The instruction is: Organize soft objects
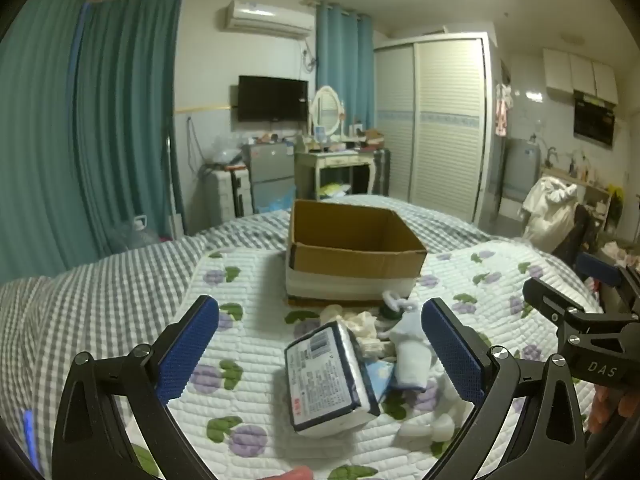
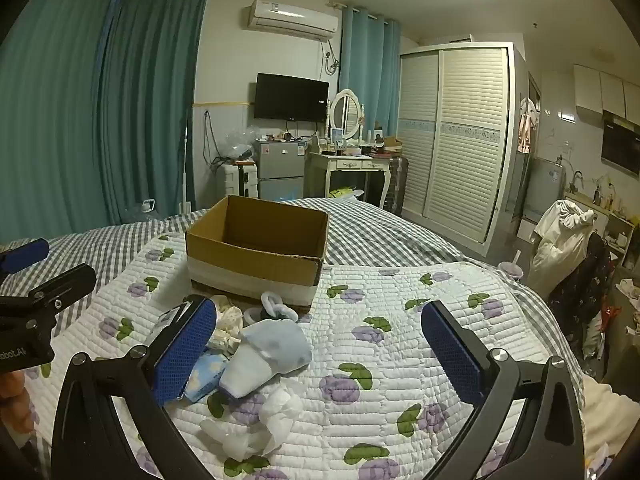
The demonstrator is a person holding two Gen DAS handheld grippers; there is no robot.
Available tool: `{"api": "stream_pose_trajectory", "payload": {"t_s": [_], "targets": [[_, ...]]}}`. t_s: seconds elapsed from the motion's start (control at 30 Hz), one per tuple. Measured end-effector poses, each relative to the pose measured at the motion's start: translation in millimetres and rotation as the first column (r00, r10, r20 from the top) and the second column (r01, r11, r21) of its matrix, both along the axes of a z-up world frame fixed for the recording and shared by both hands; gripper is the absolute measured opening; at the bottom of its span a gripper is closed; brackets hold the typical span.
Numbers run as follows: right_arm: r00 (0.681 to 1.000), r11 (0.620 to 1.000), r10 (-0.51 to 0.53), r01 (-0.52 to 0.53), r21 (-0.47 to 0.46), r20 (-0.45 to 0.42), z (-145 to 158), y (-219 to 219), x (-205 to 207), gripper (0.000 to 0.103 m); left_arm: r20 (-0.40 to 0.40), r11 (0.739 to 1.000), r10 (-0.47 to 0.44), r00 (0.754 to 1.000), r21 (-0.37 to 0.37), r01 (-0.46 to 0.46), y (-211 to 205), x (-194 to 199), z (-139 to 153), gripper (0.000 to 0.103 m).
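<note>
Both grippers hover over the quilt [image 1: 120,300] with jaws spread wide, gripping nothing. Between the left gripper [image 1: 320,356] fingers lies a tissue pack [image 1: 326,380] (label up). Just right of it sits a pale blue sock [image 2: 268,350], beside the right gripper's [image 2: 320,356] left finger. Behind stands a cardboard box [image 1: 352,256].

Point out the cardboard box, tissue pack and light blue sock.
cardboard box [image 1: 352,270]: left wrist view, front wall.
tissue pack [image 1: 322,380]: left wrist view, printed top face.
light blue sock [image 2: 276,344]: right wrist view, blue upper part.
</note>
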State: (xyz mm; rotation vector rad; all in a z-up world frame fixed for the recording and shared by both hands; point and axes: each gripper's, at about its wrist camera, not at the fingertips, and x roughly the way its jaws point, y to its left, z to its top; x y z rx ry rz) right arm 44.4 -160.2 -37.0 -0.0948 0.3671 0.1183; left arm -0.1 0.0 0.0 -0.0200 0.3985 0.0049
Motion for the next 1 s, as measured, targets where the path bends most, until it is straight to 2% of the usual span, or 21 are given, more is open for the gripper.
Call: {"api": "stream_pose_trajectory", "payload": {"t_s": [1.0], "targets": [[1.000, 1.000, 0.006, -0.006, 0.002, -0.024, -4.4, 4.3, 1.6, 0.103, -0.005, 1.000, 0.004, 1.000, 0.005, -0.004, -0.2, -1.1, 0.2, 0.103]]}}
